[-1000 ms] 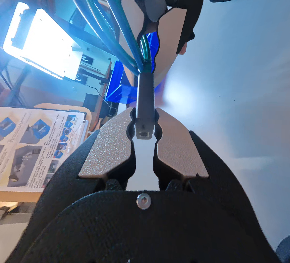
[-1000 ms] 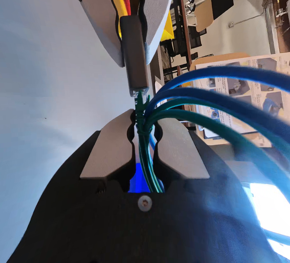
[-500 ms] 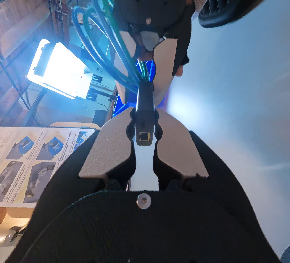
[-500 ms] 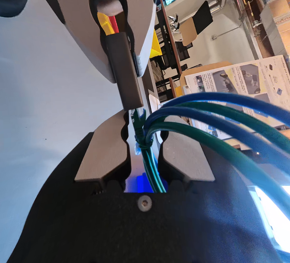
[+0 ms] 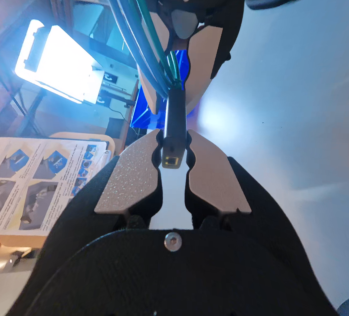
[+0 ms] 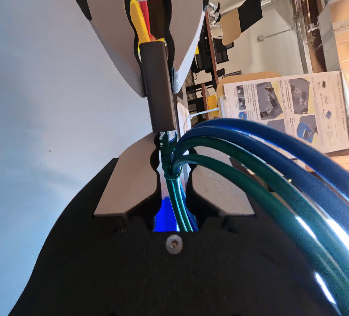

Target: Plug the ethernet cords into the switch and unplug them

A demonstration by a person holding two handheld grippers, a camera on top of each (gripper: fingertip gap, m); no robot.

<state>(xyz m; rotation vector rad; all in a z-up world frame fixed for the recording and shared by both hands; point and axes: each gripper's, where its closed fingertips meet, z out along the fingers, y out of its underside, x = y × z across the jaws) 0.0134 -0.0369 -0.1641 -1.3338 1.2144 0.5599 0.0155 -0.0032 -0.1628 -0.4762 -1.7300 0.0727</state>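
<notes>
Green plug (image 6: 166,148) back against the switch (image 6: 159,88) port, right hand-held gripper (image 6: 172,157) drawn closer

Printed instruction sheet (image 5: 40,180) with photo panels, at nine o'clock in the left wrist view; same sheet (image 6: 287,112) at three o'clock in the right wrist view; its lettering too small to read.

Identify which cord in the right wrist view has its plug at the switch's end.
The green cord: its plug meets the dark switch; the blue cords arc away.
</notes>
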